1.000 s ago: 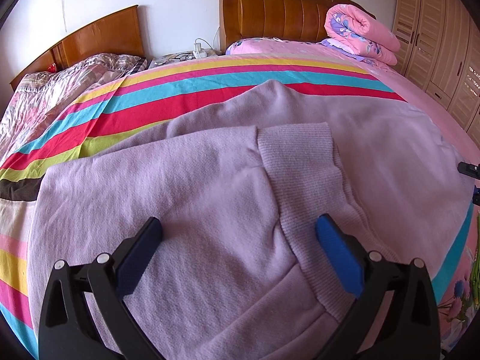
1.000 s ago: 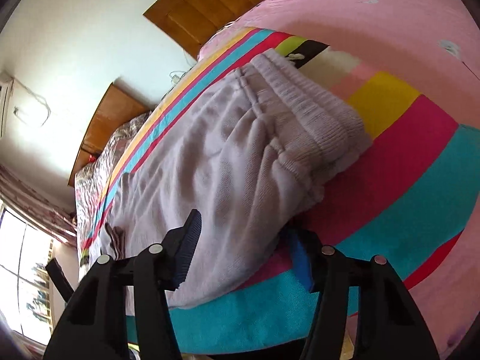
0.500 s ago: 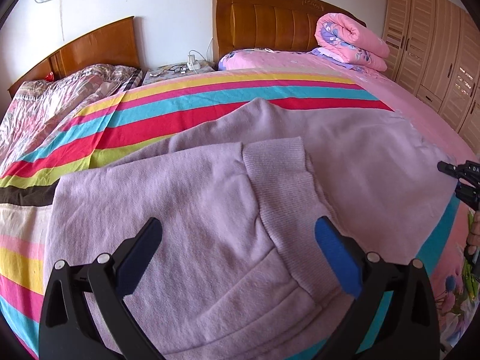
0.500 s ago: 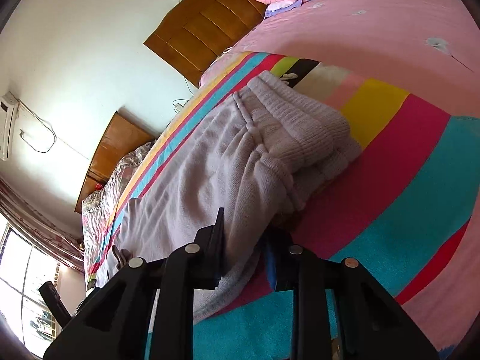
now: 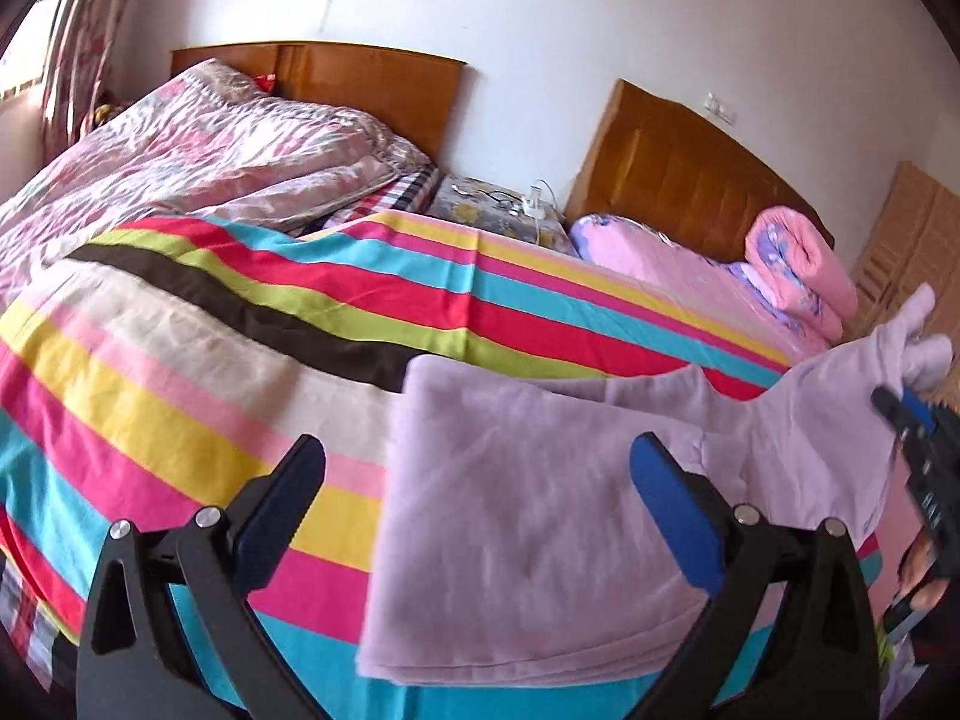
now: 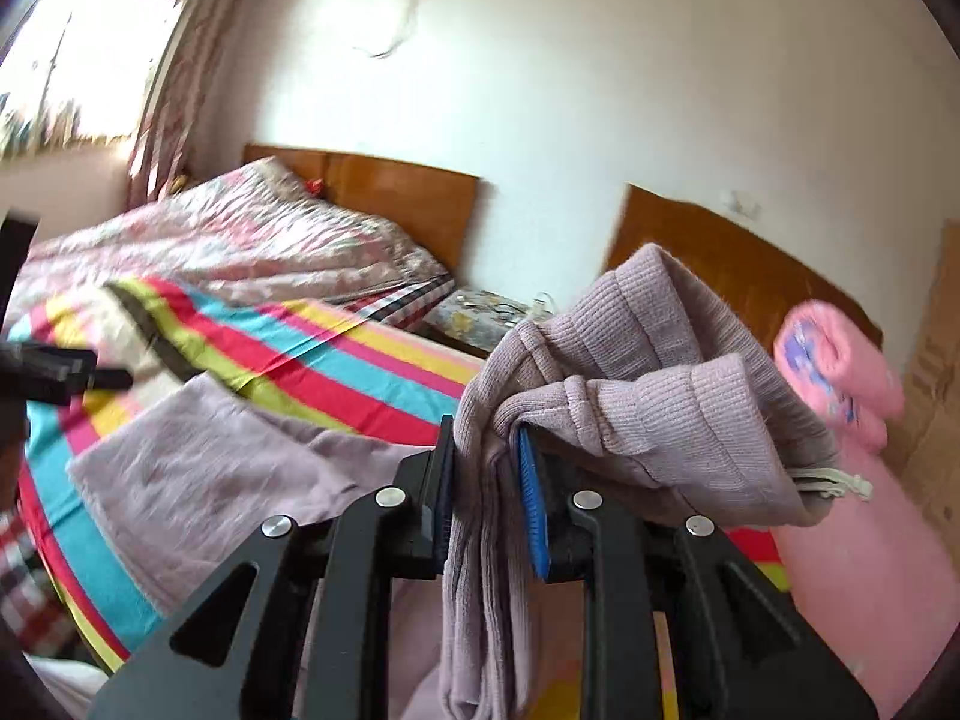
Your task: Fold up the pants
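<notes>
Above the striped sheet (image 5: pixel 240 324), the left gripper (image 5: pixel 477 495) hovers wide open and holds nothing, the lilac pants (image 5: pixel 528 516) lying beneath it. From the right wrist view, the right gripper (image 6: pixel 483 480) is clamped on the pants' ribbed waistband (image 6: pixel 654 384), lifted off that sheet.

White walls (image 5: pixel 540 12) — two wooden headboards (image 5: pixel 372 84) against them, a nightstand (image 5: pixel 498 210) between; a curtained window (image 6: pixel 78 60) glows at left, a wooden wardrobe (image 5: pixel 918 240) at right.

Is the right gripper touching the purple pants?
Touching. The right wrist view shows the right gripper with its fingers squeezed shut on a bunch of the lilac pants, lifting the ribbed waistband end.
</notes>
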`<state>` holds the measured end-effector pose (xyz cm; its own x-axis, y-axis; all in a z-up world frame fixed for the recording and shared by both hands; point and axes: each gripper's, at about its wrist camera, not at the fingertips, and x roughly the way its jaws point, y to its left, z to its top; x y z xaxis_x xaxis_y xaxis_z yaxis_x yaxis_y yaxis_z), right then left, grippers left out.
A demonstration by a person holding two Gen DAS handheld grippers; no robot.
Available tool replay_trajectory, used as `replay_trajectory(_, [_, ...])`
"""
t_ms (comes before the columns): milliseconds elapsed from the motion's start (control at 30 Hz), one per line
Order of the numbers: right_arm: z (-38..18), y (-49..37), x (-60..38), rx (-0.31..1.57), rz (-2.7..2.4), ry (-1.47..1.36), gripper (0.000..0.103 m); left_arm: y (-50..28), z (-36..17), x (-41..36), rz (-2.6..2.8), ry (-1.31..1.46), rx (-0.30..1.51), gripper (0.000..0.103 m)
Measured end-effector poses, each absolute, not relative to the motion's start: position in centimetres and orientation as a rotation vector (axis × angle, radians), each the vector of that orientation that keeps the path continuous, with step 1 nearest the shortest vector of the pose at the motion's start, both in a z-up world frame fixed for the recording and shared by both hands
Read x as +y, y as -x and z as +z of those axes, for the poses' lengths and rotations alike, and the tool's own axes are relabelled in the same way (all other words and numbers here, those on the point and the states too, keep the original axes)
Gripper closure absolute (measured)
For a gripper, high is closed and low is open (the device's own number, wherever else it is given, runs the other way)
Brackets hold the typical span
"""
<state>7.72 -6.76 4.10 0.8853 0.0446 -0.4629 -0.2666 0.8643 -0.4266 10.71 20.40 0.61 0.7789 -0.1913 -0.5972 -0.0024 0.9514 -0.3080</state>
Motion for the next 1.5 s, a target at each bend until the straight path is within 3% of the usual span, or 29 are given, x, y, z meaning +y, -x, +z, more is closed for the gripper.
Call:
replay_trajectory(133, [-5.5, -5.4, 2.4, 0.587, 0.386, 0.870, 0.082, -8.7, 0.2, 24.6, -0.069, 0.380, 0.684, 0.001])
replay_trajectory(200, [-8.4, -4.1, 3.5, 0.538, 0.362, 0.972, 0.083, -8.4, -0.6, 25.1, -0.133, 0.418, 0.717, 0.001])
replay_trajectory(400, [-6.6, -3.4, 2.4, 0.435, 0.328, 0.935, 0.084, -8.9, -2.0, 22.4, -0.376, 0.535, 0.788, 0.002])
replay_trajectory(767, [-6.3, -2.7, 2.0, 0.375, 0.295, 0.907, 0.084, -15.6, -6.5, 14.3, -0.641, 0.716, 1.095, 0.002])
replay_trajectory(867, [-6.3, -2.9, 1.8, 0.393, 0.316, 0.895, 0.083, -17.1, -7.7, 12.5, -0.635, 0.715, 1.122, 0.008])
replay_trajectory(933, [-6.1, -3.0, 1.2, 0.409, 0.343, 0.870, 0.074, -17.4, -7.7, 12.0, -0.589, 0.678, 1.112, 0.017])
replay_trajectory(1000, [-4.9, -3.0, -0.4, 0.418, 0.371, 0.772, 0.049, -17.4, -7.9, 12.1, -0.551, 0.657, 1.112, 0.038])
replay_trajectory(1067, [-3.0, -2.9, -3.5, 0.436, 0.401, 0.604, 0.043, -17.4, -8.5, 13.1, -0.542, 0.687, 1.111, 0.052])
replay_trajectory(1200, [-1.0, -1.5, -11.9, 0.474, 0.361, 0.268, 0.029, -17.4, -9.6, 14.3, -0.583, 0.772, 1.080, 0.056])
replay_trajectory(1500, [-6.0, -0.6, -20.6, 0.684, 0.141, -0.035, 0.028, -17.5, -9.2, 14.2, -0.562, 0.736, 1.065, 0.056])
